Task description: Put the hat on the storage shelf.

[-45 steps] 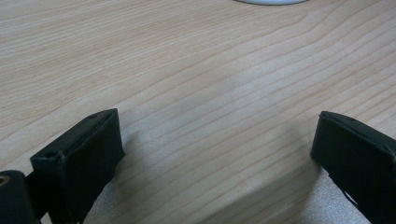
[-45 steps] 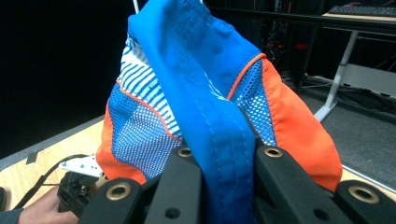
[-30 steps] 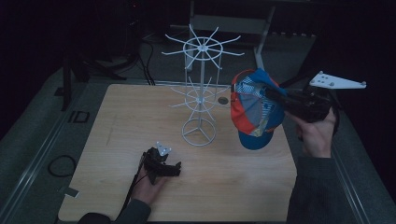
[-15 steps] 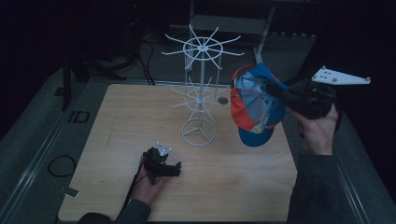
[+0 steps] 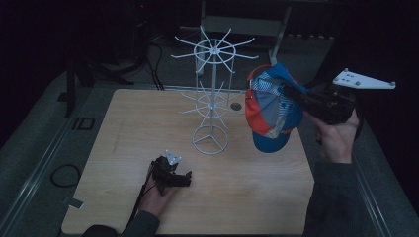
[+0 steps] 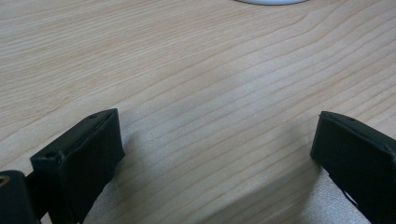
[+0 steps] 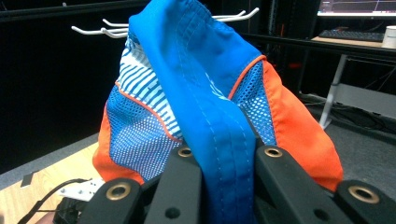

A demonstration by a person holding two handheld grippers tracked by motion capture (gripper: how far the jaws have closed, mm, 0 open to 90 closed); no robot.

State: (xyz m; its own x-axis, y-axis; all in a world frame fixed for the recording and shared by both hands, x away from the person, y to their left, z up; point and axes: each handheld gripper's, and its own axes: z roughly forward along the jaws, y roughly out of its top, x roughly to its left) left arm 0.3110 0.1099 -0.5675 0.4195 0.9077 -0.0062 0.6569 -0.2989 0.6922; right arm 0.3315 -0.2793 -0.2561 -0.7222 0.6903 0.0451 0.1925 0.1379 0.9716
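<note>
Your right gripper (image 5: 296, 98) has its jaws clenched on the blue seam band of the baseball cap (image 5: 269, 111), and the cap hangs in the air off the jaw tips, above the right edge of the worktop (image 5: 123, 143). What matters now is the gap to the white wire display rack (image 5: 211, 98): the cap sits to the right of the rack, near the upper ring of prongs but apart from them, at a height between the two tiers. In the right gripper view the blue band (image 7: 219, 126) runs straight up from between the jaws, with white prong tips (image 7: 112, 25) visible behind the cap's crown, so the rack lies ahead along the jaws' own line. I judge a hang would ask you to carry the cap leftward onto a prong.

Your left gripper (image 5: 170, 173) rests low on the worktop near its front edge, jaws spread wide and holding nothing, with bare wood between them (image 6: 215, 140). The right hand is far the nearer to the rack's prongs.
</note>
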